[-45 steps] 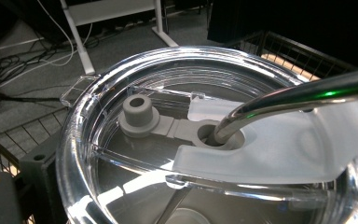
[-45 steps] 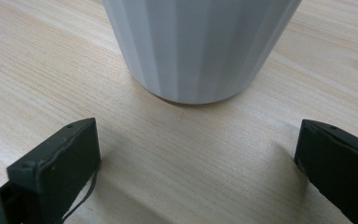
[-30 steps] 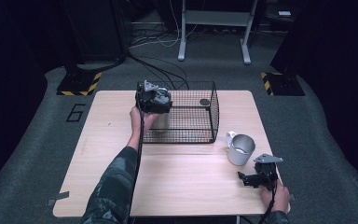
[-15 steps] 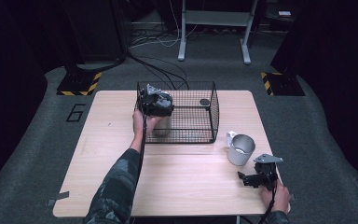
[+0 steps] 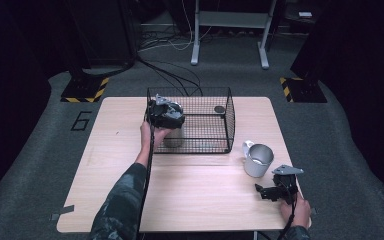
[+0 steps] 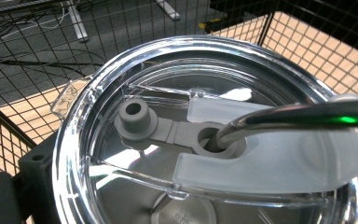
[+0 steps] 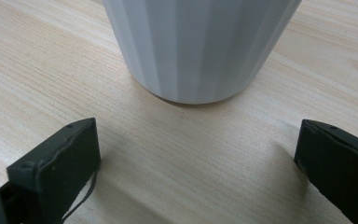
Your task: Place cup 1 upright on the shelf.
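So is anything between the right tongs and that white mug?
No, nothing visible. The right tongs are open and point at the white mug, with only bare wooden table between them. The mug stands apart from both jaws.

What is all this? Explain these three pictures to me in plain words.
No robot here: a person holds a hand-held claw in each hand. The high view looks down on the wooden table; the other two cameras ride on the claws. On the table stand a wire basket and a pale mug. The left claw is at a clear-lidded tumbler with a metal straw, inside the basket; whether it grips is hard to tell. The right claw is open, facing the mug, holding nothing.
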Tool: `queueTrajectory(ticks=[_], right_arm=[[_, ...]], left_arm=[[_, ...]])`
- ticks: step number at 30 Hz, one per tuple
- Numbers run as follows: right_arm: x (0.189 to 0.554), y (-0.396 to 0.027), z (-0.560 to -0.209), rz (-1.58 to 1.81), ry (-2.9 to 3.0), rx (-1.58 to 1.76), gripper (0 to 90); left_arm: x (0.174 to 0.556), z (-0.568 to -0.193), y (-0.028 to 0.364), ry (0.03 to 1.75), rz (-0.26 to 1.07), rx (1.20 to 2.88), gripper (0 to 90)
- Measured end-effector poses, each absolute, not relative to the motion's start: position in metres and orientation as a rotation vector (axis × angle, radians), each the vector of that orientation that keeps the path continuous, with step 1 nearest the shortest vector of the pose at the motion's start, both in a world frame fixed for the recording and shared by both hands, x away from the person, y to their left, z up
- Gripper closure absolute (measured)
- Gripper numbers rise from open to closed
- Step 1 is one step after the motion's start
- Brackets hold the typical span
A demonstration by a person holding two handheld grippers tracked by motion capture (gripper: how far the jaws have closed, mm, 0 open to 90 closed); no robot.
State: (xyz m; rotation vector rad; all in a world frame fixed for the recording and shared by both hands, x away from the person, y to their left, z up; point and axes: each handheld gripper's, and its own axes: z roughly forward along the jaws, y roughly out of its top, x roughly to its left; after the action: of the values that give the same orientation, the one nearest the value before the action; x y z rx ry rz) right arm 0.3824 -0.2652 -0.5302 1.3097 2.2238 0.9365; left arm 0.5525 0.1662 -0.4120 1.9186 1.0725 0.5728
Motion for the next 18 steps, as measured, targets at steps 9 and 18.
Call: queueTrajectory(ticks=[9,18], right_arm=[[0.3825,-0.2653,-0.5302,0.936,2.224,1.308,0.0],[0.3824,-0.2652,-0.5302,0.936,2.223,1.313,0.0]], left_arm=[[0.5517,-0.4113,0.1642,1.085,0.557,1.912,1.7],[0.5470,-0.4052,0.1640,1.079,0.598,1.886,0.0]])
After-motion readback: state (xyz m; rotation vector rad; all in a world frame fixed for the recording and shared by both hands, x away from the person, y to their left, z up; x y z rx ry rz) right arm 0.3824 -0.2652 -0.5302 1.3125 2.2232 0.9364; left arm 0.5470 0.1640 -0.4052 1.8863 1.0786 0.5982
